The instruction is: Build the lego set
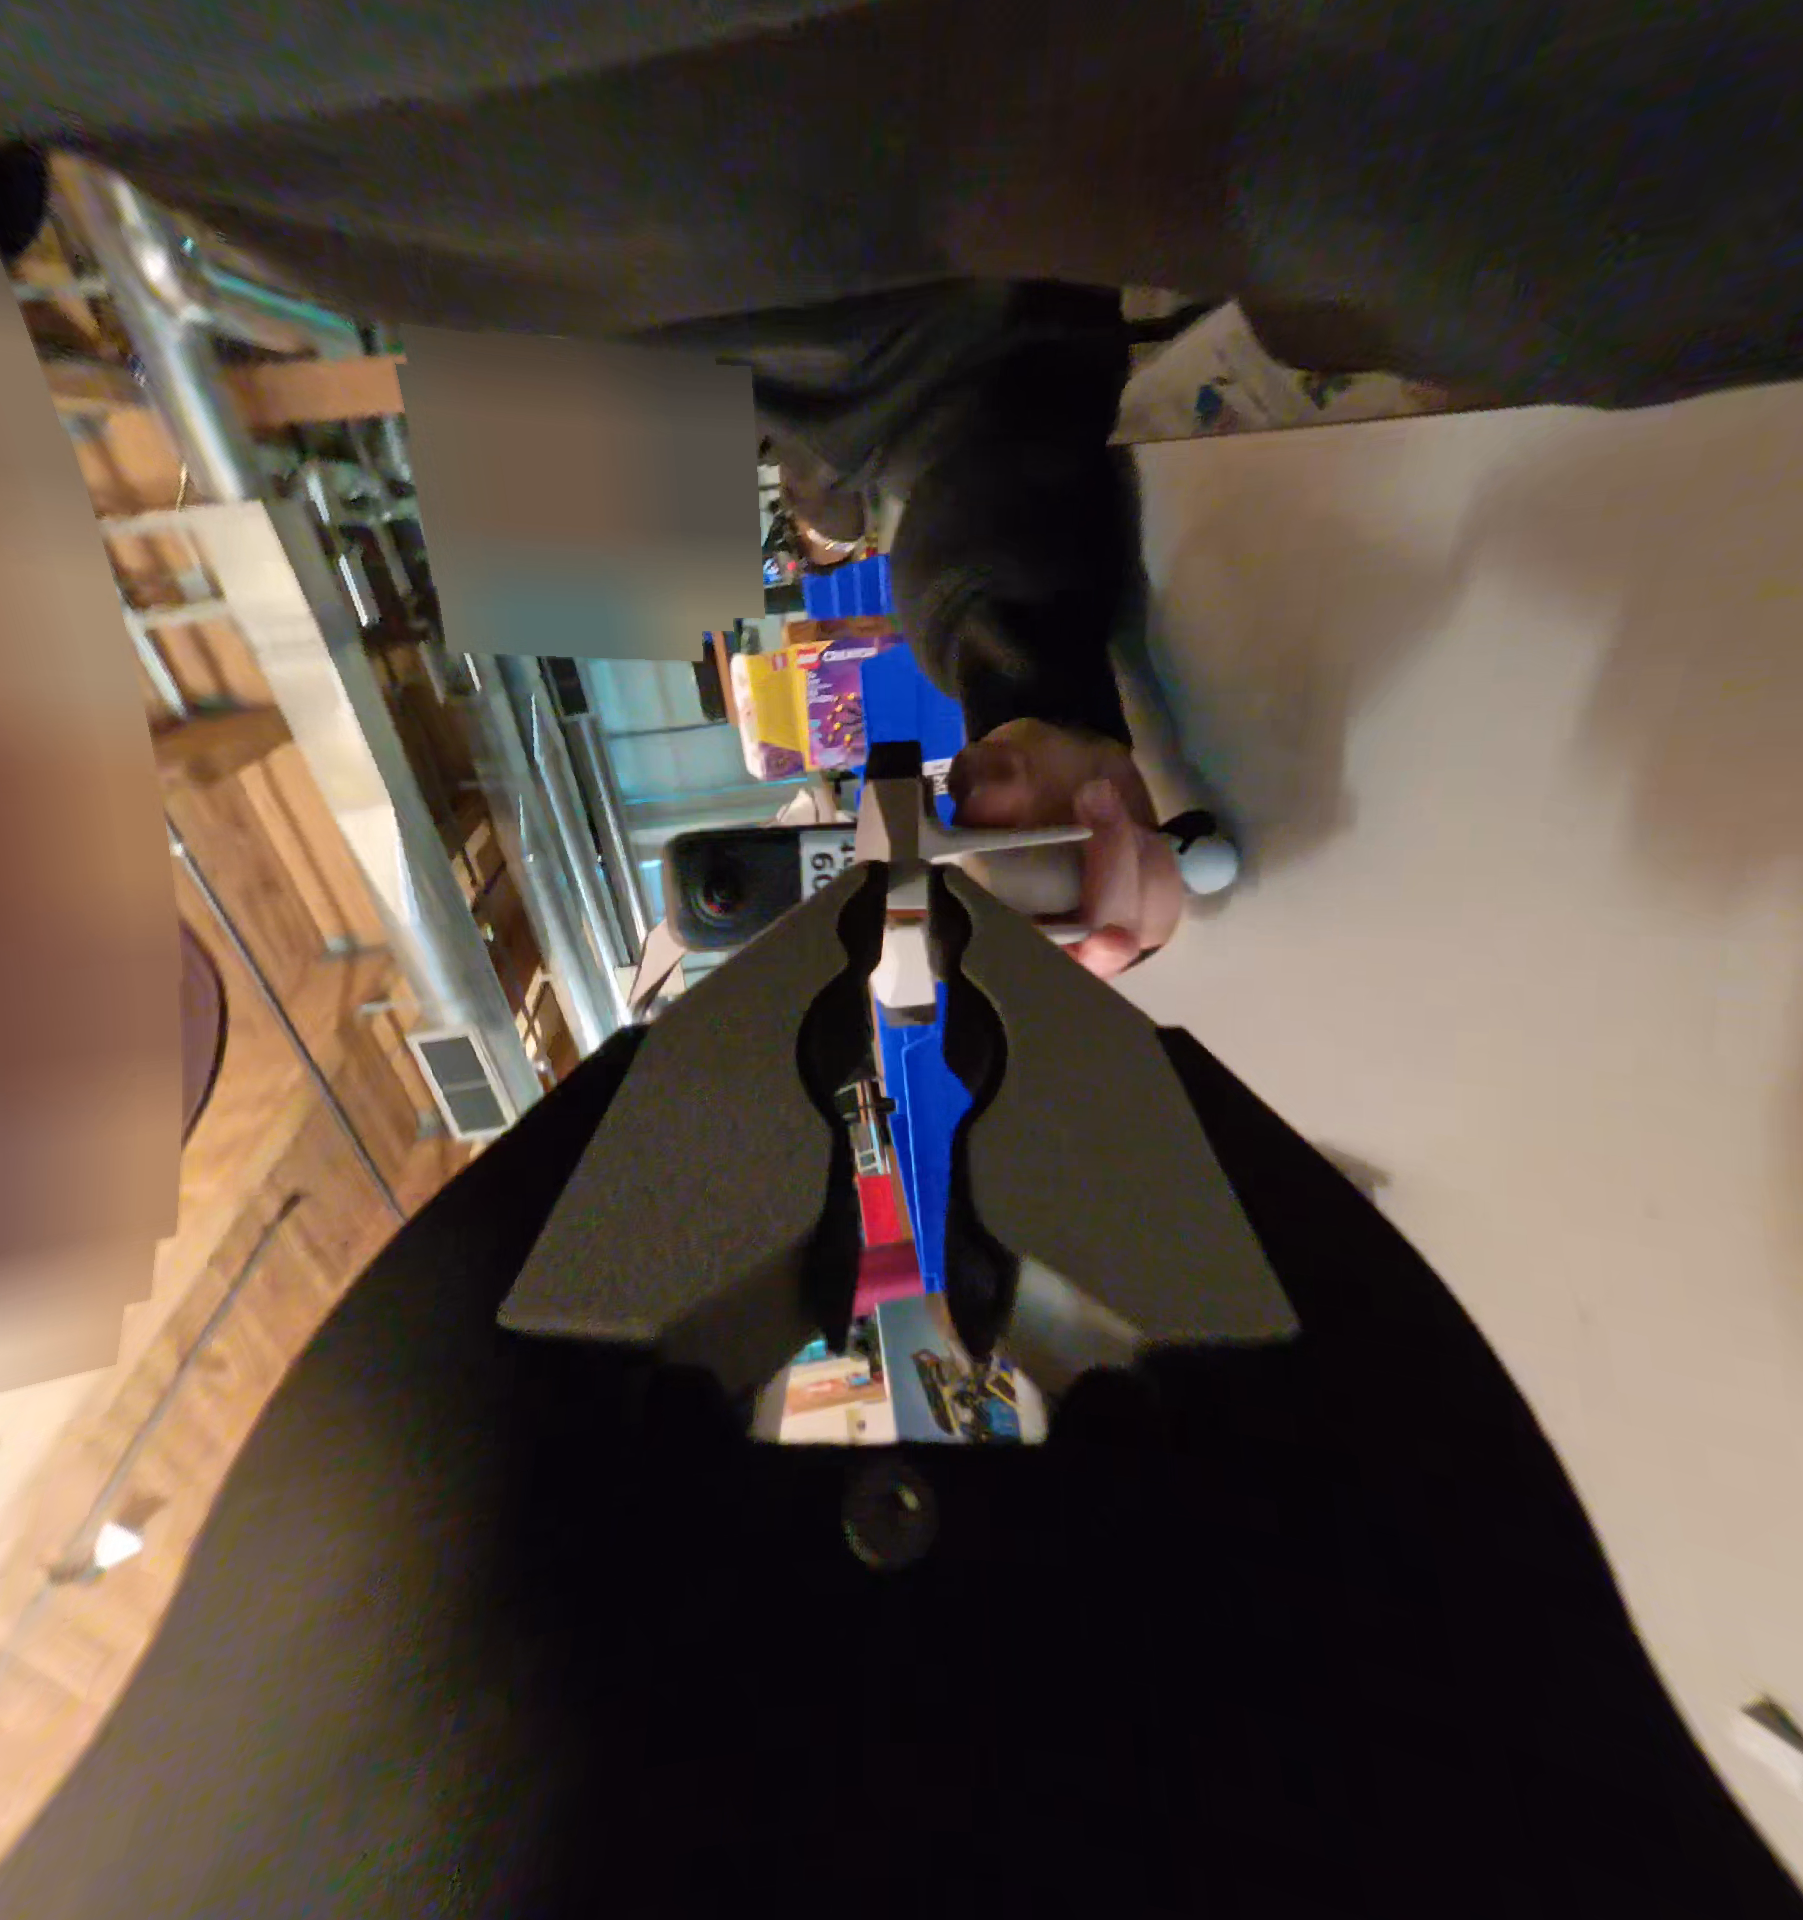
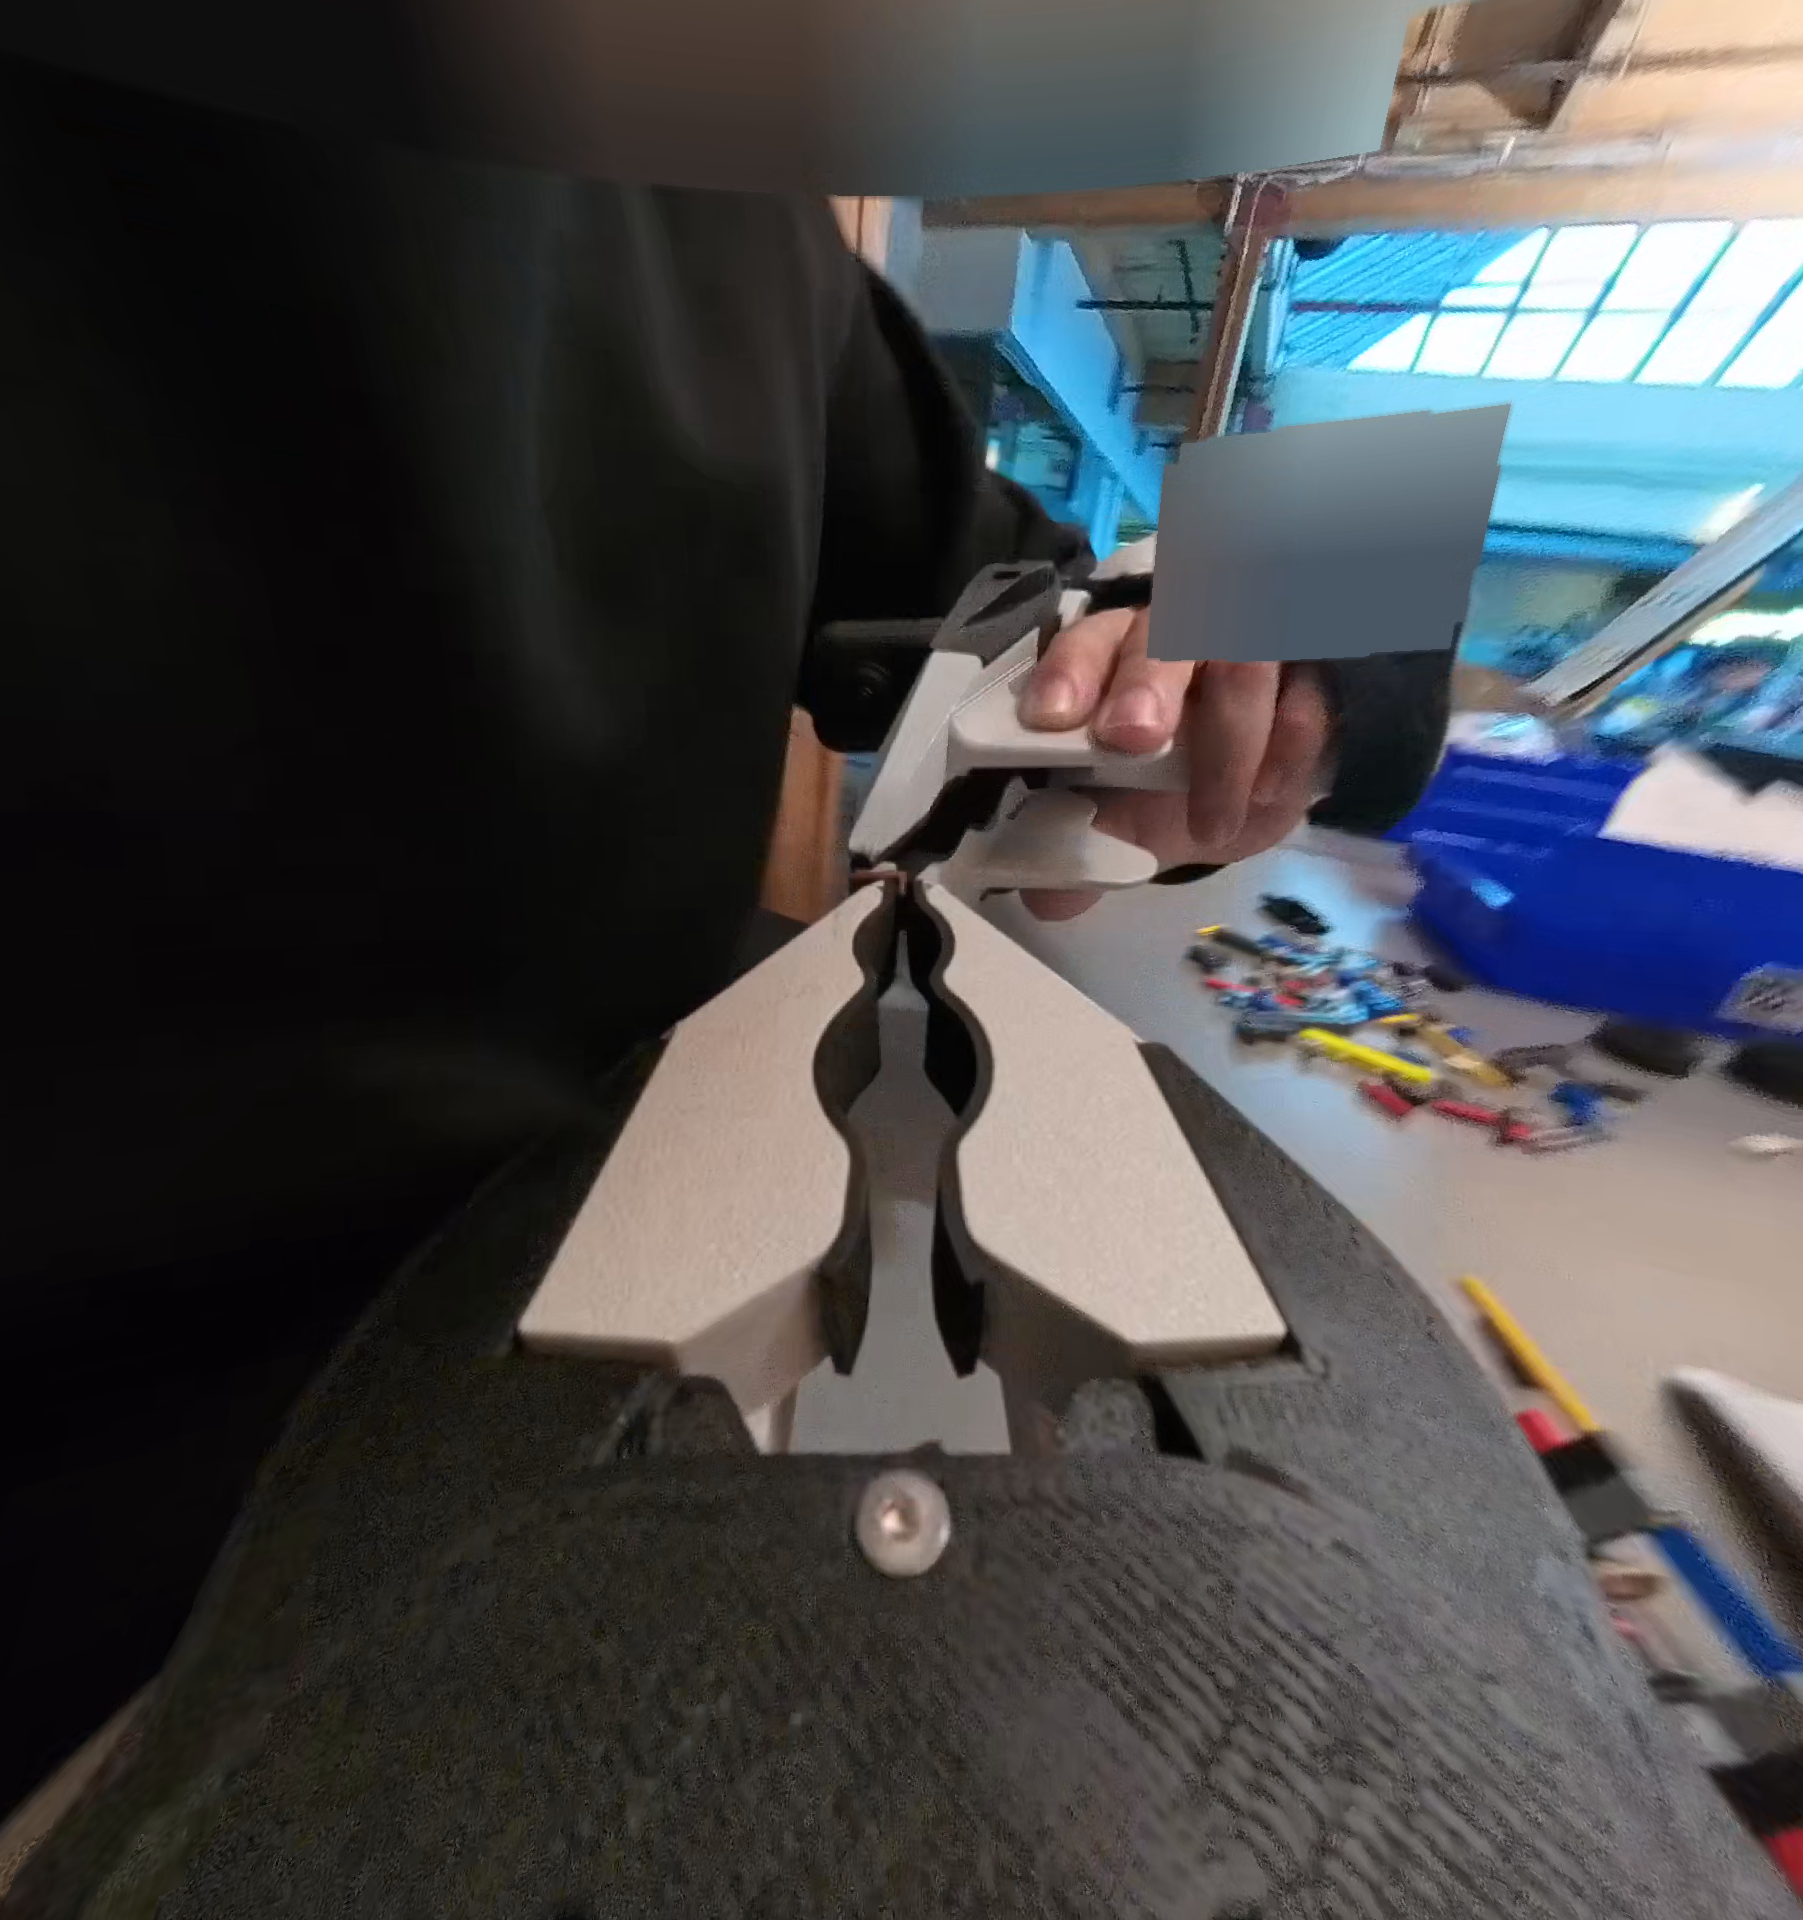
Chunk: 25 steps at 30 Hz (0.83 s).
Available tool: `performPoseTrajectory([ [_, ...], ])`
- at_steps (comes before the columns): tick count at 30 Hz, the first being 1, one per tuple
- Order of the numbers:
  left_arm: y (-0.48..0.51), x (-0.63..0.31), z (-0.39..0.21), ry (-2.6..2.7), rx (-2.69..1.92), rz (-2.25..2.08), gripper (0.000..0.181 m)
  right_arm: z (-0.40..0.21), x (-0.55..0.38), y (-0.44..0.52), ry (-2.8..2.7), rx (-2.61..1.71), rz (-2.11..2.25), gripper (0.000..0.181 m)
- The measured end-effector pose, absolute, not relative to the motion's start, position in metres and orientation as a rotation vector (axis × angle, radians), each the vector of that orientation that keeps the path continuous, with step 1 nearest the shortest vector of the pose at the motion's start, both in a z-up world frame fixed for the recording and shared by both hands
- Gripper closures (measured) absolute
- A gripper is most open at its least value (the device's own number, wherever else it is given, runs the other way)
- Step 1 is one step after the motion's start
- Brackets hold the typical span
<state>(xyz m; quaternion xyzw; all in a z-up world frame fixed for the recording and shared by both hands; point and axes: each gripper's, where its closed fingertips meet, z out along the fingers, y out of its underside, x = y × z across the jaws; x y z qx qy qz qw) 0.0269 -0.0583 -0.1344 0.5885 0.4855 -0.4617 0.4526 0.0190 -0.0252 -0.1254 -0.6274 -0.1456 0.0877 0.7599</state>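
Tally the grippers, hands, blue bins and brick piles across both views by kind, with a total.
Hand-held grippers: 2 (left hand-held gripper, right hand-held gripper)
Hands: 2 (right hand, left hand)
Blue bin: 1
Brick pile: 1, pieces too blurred to count
Total: 6

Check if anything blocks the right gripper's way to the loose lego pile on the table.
Partly. The left gripper and the hand holding it meet the right gripper tip to tip, hanging just above the line to the lego pile. Nothing visible lies on the table between.
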Motion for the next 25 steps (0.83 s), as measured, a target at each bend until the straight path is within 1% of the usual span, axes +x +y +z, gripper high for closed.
performPoseTrajectory([
  [7, -0.061, 0.038, -0.118, 1.359, 1.188, -1.395, 0.175, -0.113, 0.027, -0.03, -0.086, -1.274, 0.64, 0.181],
  [12, -0.062, 0.059, -0.111, 1.552, 0.898, -1.548, 0.175, -0.105, 0.046, -0.034, 0.122, -1.167, 0.817, 0.181],
  [19, -0.058, 0.081, -0.125, 1.942, 0.606, -1.782, 0.175, -0.118, 0.068, -0.033, 0.4, -1.117, 1.075, 0.181],
  [25, -0.063, 0.084, -0.114, 1.978, 0.453, -2.019, 0.175, -0.107, 0.07, -0.039, 0.455, -0.944, 1.261, 0.181],
])
